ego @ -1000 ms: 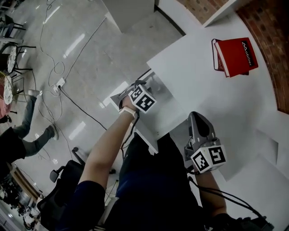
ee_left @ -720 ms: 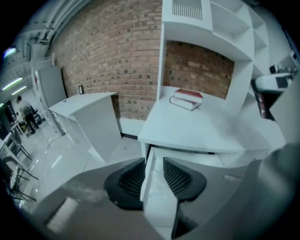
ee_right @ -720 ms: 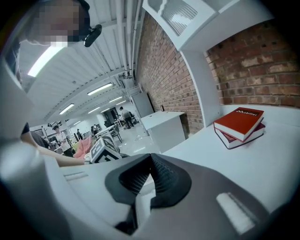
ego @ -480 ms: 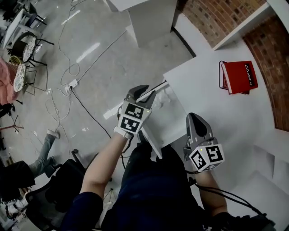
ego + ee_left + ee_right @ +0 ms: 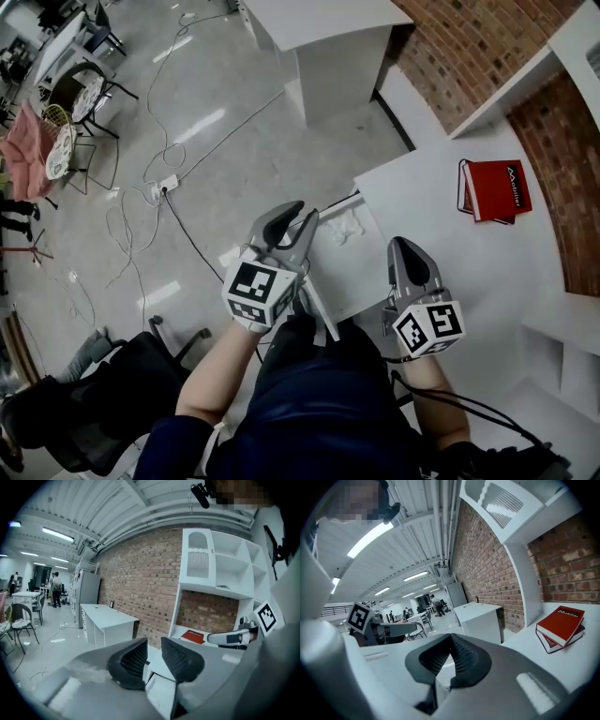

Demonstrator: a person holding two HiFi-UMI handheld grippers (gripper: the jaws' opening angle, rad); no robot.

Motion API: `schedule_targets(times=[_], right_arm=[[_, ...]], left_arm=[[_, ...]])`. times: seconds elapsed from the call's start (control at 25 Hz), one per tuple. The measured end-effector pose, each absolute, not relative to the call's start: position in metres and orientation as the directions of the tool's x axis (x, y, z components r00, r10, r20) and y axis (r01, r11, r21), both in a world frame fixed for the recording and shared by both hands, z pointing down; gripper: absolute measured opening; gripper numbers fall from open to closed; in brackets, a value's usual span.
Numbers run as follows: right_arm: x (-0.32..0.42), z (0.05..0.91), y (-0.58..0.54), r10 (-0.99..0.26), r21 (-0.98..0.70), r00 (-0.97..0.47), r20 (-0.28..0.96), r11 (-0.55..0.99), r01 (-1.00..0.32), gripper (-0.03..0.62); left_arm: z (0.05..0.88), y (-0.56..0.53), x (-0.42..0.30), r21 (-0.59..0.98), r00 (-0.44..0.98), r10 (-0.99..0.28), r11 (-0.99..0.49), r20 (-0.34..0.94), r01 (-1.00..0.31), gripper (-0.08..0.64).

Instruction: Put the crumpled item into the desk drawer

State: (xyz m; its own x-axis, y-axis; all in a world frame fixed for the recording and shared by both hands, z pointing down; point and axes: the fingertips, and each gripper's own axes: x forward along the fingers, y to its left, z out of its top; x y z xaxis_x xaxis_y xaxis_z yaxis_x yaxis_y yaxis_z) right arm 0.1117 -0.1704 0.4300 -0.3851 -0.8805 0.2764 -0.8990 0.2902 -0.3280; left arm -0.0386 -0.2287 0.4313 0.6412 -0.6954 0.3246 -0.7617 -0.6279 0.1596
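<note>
A white crumpled item (image 5: 345, 226) lies inside the open drawer (image 5: 354, 274) at the left end of the white desk (image 5: 441, 216). My left gripper (image 5: 295, 217) (image 5: 153, 645) is held up over the drawer's left edge, above and to the left of the item. Its jaws stand apart with nothing between them, and they have just been closing a little. My right gripper (image 5: 405, 247) (image 5: 451, 639) hovers over the desk's near edge, right of the drawer, with its pads meeting and nothing in them.
A red book (image 5: 494, 190) (image 5: 560, 625) lies on the desk near the brick wall. Another white desk (image 5: 319, 37) stands across the floor. Cables (image 5: 141, 197) trail over the floor at left. An office chair (image 5: 141, 375) is behind my left arm.
My left gripper has risen from down at the drawer to well above it, turning level. The right gripper has lifted slightly. The view has swung toward the brick wall.
</note>
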Motion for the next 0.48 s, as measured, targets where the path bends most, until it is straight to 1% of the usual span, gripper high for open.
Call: schedule_targets(times=[0.08,0.16,0.28,0.48], right_arm=[[0.108,0.42,-0.173,-0.883,-0.322,-0.391,0.258,0.303,-0.897,0.002],[0.105,0.412,-0.174,-0.885,-0.314,-0.398,0.241,0.316,-0.895,0.003],[0.102,0.402,-0.174,-0.889,-0.303,-0.402,0.22,0.33,-0.894,0.002],[0.099,0.383,-0.174,-0.894,-0.287,-0.407,0.187,0.347,-0.893,0.002]], left_arm=[[0.413,-0.224,-0.043,0.161,0.635,-0.717,-0.617,0.289,-0.77,0.095],[0.398,-0.219,-0.047,0.165,0.631,-0.732,-0.61,0.255,-0.775,0.062],[0.383,-0.209,-0.05,0.181,0.633,-0.743,-0.607,0.216,-0.774,0.029],[0.359,-0.198,-0.055,0.18,0.63,-0.757,-0.605,0.171,-0.776,0.008]])
